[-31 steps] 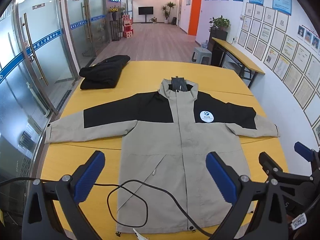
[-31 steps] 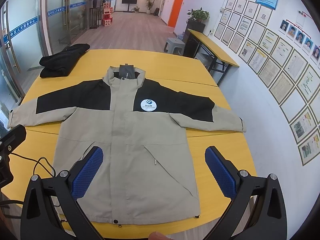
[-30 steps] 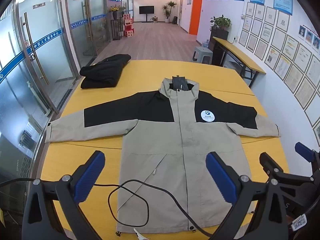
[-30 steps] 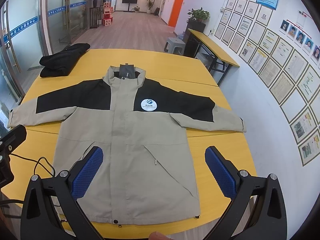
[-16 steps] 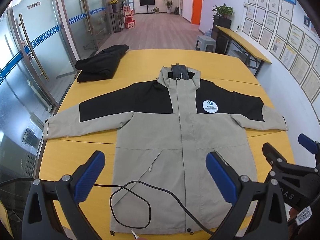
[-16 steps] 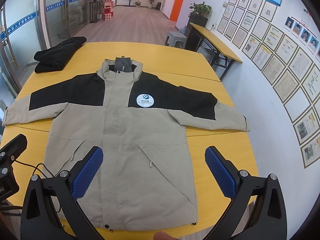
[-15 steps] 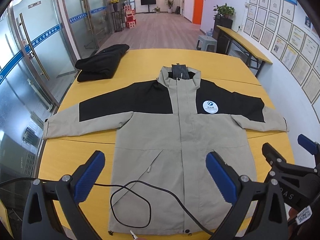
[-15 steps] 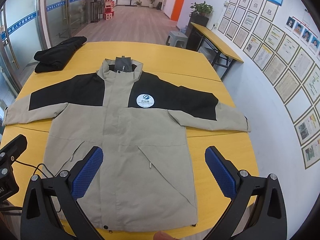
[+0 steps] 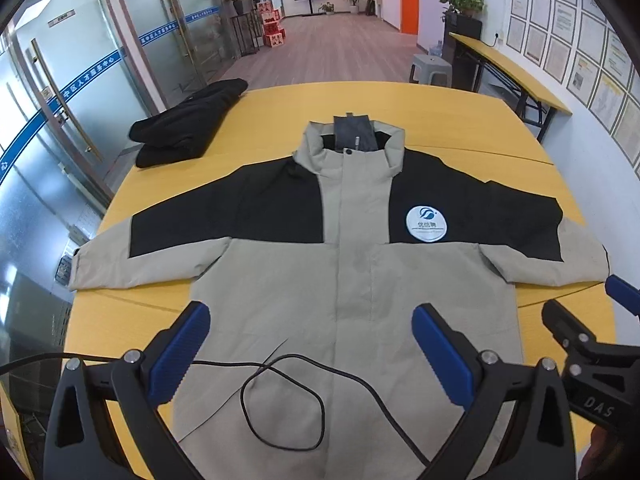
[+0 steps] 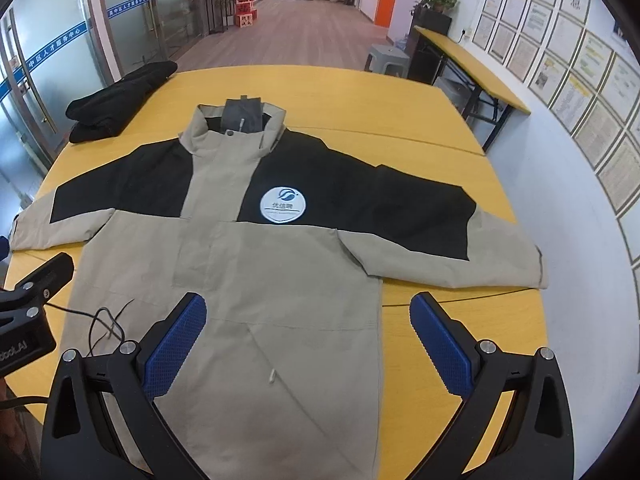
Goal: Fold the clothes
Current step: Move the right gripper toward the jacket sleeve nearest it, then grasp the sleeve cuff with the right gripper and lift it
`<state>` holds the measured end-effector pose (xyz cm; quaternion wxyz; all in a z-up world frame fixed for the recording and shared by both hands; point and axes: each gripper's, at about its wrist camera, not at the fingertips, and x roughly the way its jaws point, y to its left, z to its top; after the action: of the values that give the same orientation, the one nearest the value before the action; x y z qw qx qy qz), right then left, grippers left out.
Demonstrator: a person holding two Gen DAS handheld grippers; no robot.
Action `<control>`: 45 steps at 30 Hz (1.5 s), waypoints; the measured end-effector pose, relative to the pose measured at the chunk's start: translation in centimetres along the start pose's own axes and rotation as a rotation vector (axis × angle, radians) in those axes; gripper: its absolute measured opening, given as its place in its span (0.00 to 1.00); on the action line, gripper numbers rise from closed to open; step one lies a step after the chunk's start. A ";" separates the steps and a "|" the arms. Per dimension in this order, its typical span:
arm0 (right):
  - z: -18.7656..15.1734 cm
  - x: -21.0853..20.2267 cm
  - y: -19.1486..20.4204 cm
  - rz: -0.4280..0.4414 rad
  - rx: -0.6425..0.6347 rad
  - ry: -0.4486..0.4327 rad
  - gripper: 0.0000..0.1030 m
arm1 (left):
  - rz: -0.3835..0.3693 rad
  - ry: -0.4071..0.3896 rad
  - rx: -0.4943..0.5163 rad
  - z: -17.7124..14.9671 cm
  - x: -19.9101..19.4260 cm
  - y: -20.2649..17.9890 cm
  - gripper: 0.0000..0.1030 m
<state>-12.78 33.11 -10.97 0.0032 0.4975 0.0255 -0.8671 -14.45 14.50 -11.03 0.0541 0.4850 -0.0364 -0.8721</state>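
A beige and black jacket (image 9: pixel 344 264) lies flat, front up, sleeves spread, on the yellow table (image 9: pixel 460 116); it also shows in the right wrist view (image 10: pixel 276 264). A round white logo (image 9: pixel 426 222) sits on its chest. My left gripper (image 9: pixel 310 336) is open and empty above the jacket's lower body. My right gripper (image 10: pixel 308 332) is open and empty above the jacket's lower right part. The right gripper's side shows at the right edge of the left wrist view (image 9: pixel 576 340).
A folded black garment (image 9: pixel 188 124) lies at the table's far left corner. A thin black cable (image 9: pixel 280 392) loops over the jacket's hem. Glass doors stand to the left, a wall with framed papers to the right. A side desk (image 9: pixel 508 68) stands beyond the table.
Both grippers have moved forward over the table, so the jacket looks nearer and its hem has dropped out of view. Both stay open and empty.
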 end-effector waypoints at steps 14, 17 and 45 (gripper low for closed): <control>-5.2 16.1 -32.9 -0.248 0.450 0.041 0.99 | -0.309 0.032 0.297 5.7 19.7 -20.4 1.00; -7.1 17.3 -39.9 -0.210 0.644 0.009 0.99 | -0.390 0.044 0.371 6.5 22.1 -24.8 1.00; -9.0 13.7 -45.2 -0.264 0.909 -0.356 0.01 | -0.504 -0.026 0.655 4.0 25.7 -38.7 1.00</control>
<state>-13.36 78.93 -25.42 -0.3191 0.2858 -0.2927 -0.8549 -33.62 49.57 -35.02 -0.3187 0.4593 -0.1930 -0.8064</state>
